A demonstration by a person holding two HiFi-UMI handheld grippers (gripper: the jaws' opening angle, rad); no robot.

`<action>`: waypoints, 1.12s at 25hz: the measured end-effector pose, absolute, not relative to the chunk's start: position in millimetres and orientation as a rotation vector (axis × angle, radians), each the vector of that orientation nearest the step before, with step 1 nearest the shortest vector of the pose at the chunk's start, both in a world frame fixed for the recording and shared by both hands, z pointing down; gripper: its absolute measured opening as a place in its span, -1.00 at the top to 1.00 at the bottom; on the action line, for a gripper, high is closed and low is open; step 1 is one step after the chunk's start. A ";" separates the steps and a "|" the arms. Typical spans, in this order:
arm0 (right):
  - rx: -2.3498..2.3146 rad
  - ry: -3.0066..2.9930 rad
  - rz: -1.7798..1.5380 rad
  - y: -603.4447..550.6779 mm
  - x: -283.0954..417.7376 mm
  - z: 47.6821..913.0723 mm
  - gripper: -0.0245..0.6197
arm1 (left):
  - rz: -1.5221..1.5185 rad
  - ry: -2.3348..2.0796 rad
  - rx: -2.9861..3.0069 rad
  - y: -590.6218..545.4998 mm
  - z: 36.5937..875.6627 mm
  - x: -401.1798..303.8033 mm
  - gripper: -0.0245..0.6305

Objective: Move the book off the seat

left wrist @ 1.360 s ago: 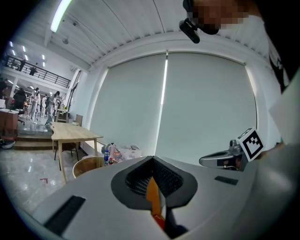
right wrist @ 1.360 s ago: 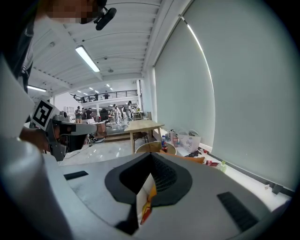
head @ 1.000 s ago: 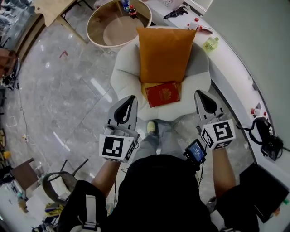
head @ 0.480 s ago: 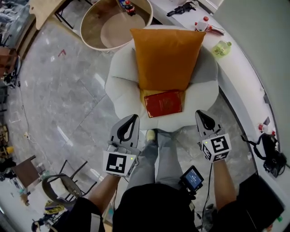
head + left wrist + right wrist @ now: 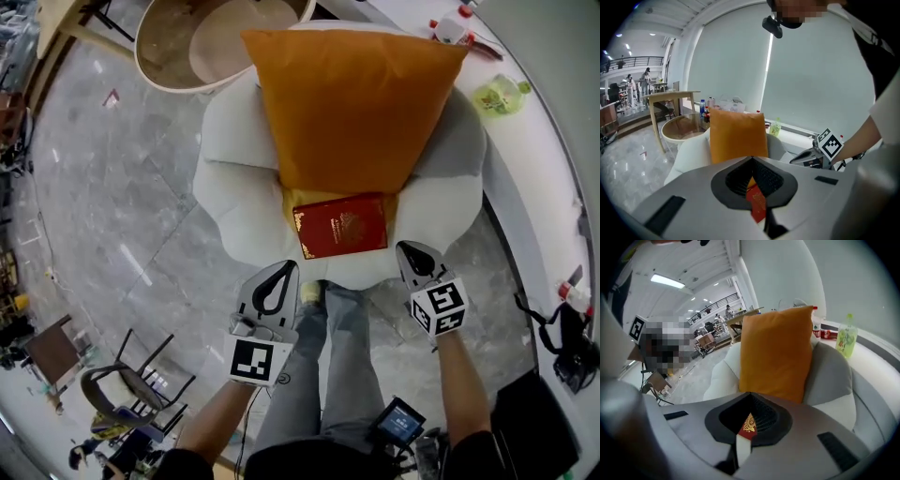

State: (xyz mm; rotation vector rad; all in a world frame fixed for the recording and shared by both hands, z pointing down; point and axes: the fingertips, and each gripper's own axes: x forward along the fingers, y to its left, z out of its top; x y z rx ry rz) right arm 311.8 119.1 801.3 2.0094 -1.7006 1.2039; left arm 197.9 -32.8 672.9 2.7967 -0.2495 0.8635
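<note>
A red book with a gold emblem on its cover lies flat at the front of a white seat, right against an orange cushion. Near the seat's front edge, the left gripper and right gripper hover, jaws pressed together, holding nothing.

The book lies on the seat, before the cushion (right against it).
</note>
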 end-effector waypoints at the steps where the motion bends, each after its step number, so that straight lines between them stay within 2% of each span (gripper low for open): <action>1: 2.002 -1.698 1.223 118.4 312.6 816.8 0.89 | 0.871 -0.260 2.782 -32.8 683.3 198.7 0.89; 5: 1.963 -1.666 1.339 117.1 319.8 886.2 0.85 | 0.905 -0.308 2.746 -35.0 726.1 197.5 0.89; 7: 1.944 -1.651 1.407 116.7 322.5 920.3 0.67 | 0.927 -0.325 2.730 -37.0 749.5 194.9 0.89; 10: 1.891 -1.631 1.472 118.8 325.3 966.0 0.55 | 0.949 -0.337 2.701 -37.2 778.2 191.7 0.89; 13: 1.847 -1.627 1.560 117.3 330.4 1007.1 0.31 | 0.964 -0.332 2.696 -38.9 799.4 193.7 0.89; 16: 1.816 -1.613 1.638 115.1 333.8 1047.0 0.23 | 0.974 -0.320 2.699 -41.3 819.4 194.2 0.89; 20: 1.718 -1.696 1.776 107.6 328.6 1082.6 -0.04 | 0.977 -0.336 2.678 -43.4 841.5 190.6 0.89; 28: 1.395 -1.842 2.067 98.5 299.3 1103.3 -0.15 | 0.978 -0.312 2.704 -36.1 860.5 185.2 0.89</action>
